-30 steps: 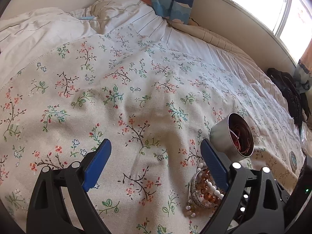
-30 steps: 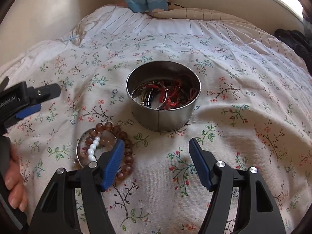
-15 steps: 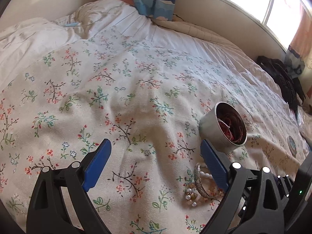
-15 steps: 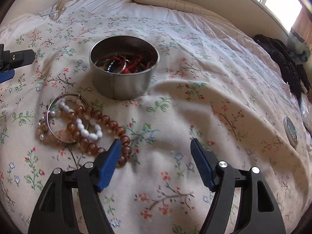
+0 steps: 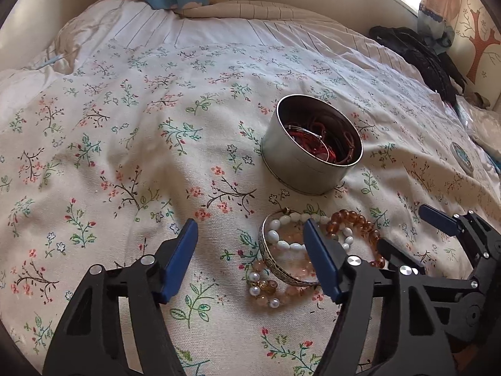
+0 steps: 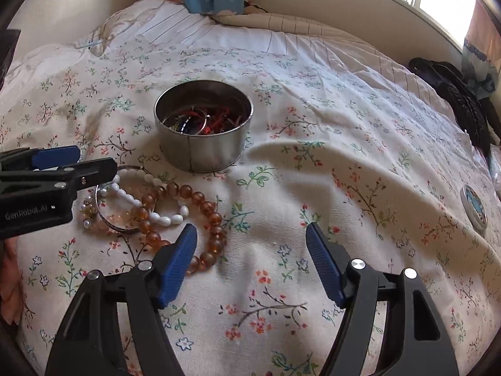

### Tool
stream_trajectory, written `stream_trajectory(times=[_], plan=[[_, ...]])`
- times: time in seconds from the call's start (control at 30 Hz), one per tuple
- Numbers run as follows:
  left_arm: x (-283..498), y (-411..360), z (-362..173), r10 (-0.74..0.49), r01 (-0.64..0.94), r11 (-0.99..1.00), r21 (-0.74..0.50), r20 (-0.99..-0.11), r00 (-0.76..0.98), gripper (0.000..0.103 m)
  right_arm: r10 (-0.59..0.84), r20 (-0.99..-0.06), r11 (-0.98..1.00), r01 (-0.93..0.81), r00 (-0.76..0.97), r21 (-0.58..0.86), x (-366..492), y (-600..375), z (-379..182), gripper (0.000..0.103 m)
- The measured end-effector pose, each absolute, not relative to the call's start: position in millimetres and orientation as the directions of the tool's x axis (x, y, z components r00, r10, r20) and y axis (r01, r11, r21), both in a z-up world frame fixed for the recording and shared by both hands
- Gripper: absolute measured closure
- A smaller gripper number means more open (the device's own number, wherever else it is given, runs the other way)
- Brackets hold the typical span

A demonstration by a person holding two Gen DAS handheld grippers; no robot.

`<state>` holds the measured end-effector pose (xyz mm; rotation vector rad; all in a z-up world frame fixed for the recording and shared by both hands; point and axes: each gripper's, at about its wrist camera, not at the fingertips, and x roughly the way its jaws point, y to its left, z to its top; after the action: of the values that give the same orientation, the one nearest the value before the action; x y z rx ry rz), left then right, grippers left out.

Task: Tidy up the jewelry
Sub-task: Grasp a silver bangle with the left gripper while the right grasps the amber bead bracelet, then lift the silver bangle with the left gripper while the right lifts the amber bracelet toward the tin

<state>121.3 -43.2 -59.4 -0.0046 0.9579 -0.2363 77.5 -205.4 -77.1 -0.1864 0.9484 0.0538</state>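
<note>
Left gripper [image 5: 250, 250] closing, nothing gripped; bangle [image 5: 281, 269] beside its right pad, near tin [image 5: 300, 169]. Shift over bangle rim before pinching. Right gripper [image 6: 252, 266] open, empty.

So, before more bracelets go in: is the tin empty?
No. The round metal tin stands open, with red cords and metal bangles already inside.

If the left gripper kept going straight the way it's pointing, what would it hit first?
Most likely the floral bedcover. The left gripper, jaws closing with nothing between them, aims just left of the bracelet pile; its right finger may clip the metal bangle. Depth is unclear.
</note>
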Motion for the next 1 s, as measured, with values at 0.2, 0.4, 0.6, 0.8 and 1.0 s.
stream_trajectory(times=[0.2, 0.4, 0.6, 0.8, 1.0], plan=[[118.8, -54.5, -73.8, -0.161, 0.244, 0.969, -0.040, -0.851, 0.501, 0.069, -0.184, -0.825, 0.970, -0.036, 0.534, -0.240, 74.8, -222.1, -84.0, 0.028], [111.2, -54.5, -71.7, -0.186, 0.277, 0.960, -0.051, -0.852, 0.488, 0.081, -0.170, -0.817, 0.979, -0.001, 0.551, -0.204, 58.9, -239.2, -78.4, 0.029], [109.3, -56.0, -69.4, -0.218, 0.300, 0.951, -0.074, -0.850, 0.479, 0.093, -0.075, -0.838, 0.984, -0.098, 0.540, -0.152, 66.3, -223.5, -84.5, 0.043], [99.7, -48.9, -58.2, -0.330, 0.337, 0.924, -0.179, -0.818, 0.471, 0.099, 0.043, -0.849, 0.992, -0.127, 0.526, -0.028, 61.6, -224.6, -83.3, 0.086], [93.1, -42.1, -56.0, -0.340, 0.332, 0.924, -0.191, -0.807, 0.483, 0.099, 0.104, -0.841, 0.993, -0.106, 0.532, 0.055, 60.7, -235.4, -80.0, 0.090]])
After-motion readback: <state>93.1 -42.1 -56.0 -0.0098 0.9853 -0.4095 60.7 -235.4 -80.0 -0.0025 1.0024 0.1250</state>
